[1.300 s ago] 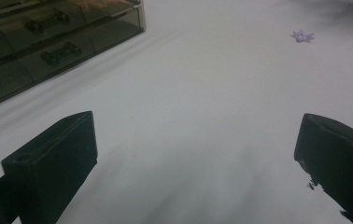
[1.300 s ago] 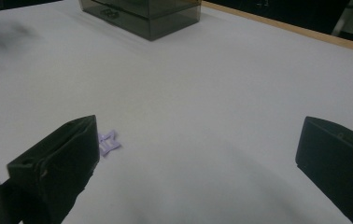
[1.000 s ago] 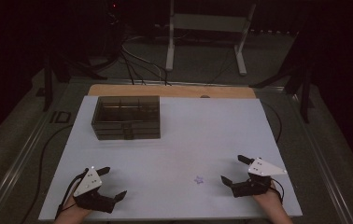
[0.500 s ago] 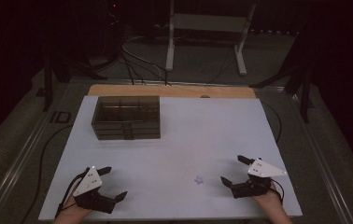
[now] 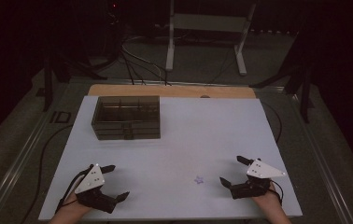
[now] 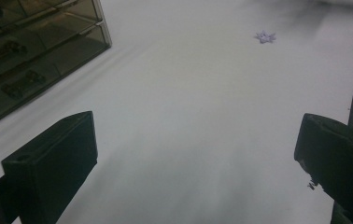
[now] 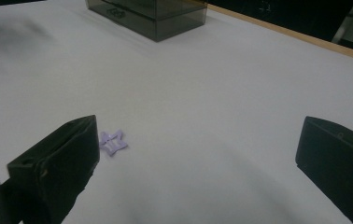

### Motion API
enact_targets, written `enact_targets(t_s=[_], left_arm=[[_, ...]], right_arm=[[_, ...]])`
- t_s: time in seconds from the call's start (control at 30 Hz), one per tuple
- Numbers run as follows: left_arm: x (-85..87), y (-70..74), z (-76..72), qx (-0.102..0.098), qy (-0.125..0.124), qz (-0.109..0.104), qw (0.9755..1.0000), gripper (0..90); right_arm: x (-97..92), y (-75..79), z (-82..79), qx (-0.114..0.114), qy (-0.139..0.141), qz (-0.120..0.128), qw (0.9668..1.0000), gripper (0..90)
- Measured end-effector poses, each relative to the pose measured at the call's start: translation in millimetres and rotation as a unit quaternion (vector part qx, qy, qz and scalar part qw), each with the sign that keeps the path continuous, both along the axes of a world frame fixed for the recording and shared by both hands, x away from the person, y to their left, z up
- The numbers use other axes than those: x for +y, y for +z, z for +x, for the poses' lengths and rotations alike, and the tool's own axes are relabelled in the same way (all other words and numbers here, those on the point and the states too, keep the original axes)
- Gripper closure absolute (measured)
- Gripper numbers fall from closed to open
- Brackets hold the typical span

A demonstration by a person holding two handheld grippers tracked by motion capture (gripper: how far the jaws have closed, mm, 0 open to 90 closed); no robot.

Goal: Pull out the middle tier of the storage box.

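White counter [image 5: 179,140] carries a smoky drawer box [image 5: 126,117] and a purple star [image 5: 198,179] near the right claw [image 5: 232,171]; both it and the left claw [image 5: 115,182] gape wide, empty.

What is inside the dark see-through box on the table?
The box has dividers along its open top and drawers in front. In the left gripper view, small dark things lie inside the drawers, but the tinted walls hide what they are. The top compartments are too dim to tell.

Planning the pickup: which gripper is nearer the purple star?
The right gripper: the purple star lies just off its inner jaw, while the left gripper sits across a wide stretch of white table.
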State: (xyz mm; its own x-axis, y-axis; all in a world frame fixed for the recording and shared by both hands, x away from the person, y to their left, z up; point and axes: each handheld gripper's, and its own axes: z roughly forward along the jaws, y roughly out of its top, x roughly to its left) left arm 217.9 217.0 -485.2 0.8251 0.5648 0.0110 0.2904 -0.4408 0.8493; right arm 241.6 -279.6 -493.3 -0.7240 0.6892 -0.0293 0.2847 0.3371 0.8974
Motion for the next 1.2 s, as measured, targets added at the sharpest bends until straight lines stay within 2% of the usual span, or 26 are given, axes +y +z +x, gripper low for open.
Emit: enact_targets(t_s=[0.23, 0.5, 0.77, 1.2], left_arm=[[-3.1, 8.3, 3.2, -0.011, -0.007, 0.007, 0.9999, 0.0], [0.6, 12.1, 7.7, -0.018, 0.001, 0.019, 0.9996, 0.0], [1.4, 20.0, 11.3, -0.028, 0.002, 0.046, 0.9986, 0.0], [2.2, 29.6, 23.0, -0.038, 0.015, 0.071, 0.9967, 0.0]], right_arm=[[0.7, 0.6, -0.8, -0.003, 0.001, 0.001, 1.0000, 0.1], [0.9, 0.3, -0.4, -0.002, 0.003, 0.004, 1.0000, 0.1], [1.0, 0.7, -0.9, -0.003, 0.004, 0.007, 1.0000, 0.1], [1.9, -0.1, -0.6, -0.001, 0.004, 0.007, 1.0000, 0.0]])
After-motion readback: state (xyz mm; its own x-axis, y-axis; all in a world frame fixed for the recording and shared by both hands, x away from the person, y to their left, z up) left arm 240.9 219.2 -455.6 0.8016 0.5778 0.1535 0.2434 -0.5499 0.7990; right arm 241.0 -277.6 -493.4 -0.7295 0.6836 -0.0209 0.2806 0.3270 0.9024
